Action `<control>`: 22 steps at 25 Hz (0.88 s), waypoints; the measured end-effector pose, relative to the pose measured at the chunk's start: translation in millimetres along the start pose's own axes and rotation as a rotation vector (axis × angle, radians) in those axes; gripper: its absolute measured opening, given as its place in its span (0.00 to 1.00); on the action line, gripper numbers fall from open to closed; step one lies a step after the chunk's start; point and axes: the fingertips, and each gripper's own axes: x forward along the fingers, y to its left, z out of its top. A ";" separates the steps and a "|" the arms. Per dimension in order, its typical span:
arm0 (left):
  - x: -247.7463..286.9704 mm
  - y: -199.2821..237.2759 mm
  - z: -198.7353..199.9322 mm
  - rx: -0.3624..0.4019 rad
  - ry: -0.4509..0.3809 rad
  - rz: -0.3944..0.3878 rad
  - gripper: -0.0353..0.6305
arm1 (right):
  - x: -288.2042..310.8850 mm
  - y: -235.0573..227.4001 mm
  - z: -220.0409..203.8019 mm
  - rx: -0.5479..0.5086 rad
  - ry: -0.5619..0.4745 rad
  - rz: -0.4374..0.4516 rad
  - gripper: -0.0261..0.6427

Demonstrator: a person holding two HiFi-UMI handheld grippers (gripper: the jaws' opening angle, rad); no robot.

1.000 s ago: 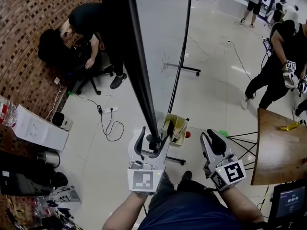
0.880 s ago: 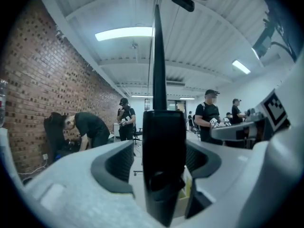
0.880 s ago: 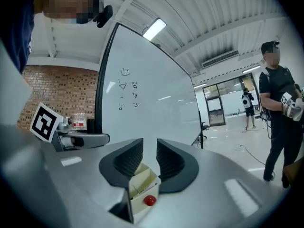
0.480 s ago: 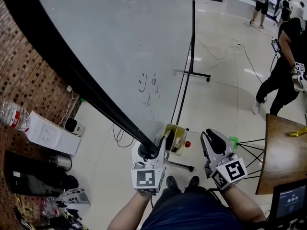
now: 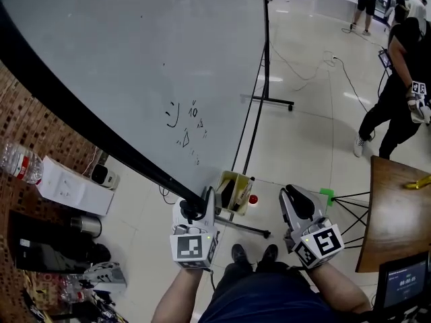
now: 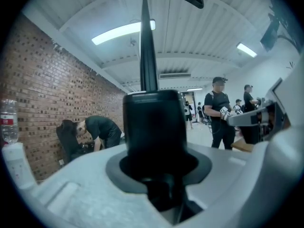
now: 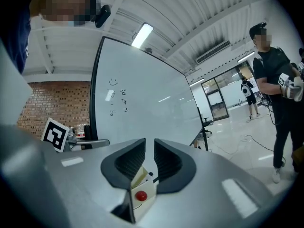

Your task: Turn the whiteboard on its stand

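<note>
A glossy pale floor (image 5: pixel 303 133) and a brick wall (image 5: pixel 34 133) at nine o'clock fill the background. The fingers of my left gripper (image 5: pixel 196 208) have just been closing. They now clench the black frame (image 5: pixel 81 123) of the whiteboard (image 5: pixel 135 59) at its lower corner. In the left gripper view that dark, square-edged bar fills the space between them.

A second ago the board stood edge-on to me as a thin dark line. Now its white face has swung round and spreads toward eleven o'clock, so I judge the turn is well under way, with this grip as my handle.

My right gripper (image 5: pixel 297 197), at three o'clock of the left, has its fingers drawn nearly together on nothing, with only a slit between them.

The board is smooth, shiny and faintly scribbled on, and its rim is matte black. Its slim black stand (image 5: pixel 259 99) rises at twelve o'clock. Just past the fingers, a yellow box (image 5: pixel 232 190) with a small red knob (image 5: pixel 253 199) sits by the stand's foot.
</note>
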 end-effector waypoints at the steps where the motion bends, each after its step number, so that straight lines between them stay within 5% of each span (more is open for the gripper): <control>1: 0.0 -0.2 -1.2 0.011 -0.001 -0.005 0.27 | -1.4 -0.7 -0.2 0.000 -0.001 0.000 0.13; 9: -0.5 -1.4 4.4 -0.003 0.000 0.019 0.26 | -13.5 -4.3 -12.2 0.032 0.018 0.028 0.12; 22: -8.7 -8.7 -0.9 0.000 -0.007 -0.064 0.26 | -24.7 23.8 8.1 -0.047 -0.010 -0.128 0.12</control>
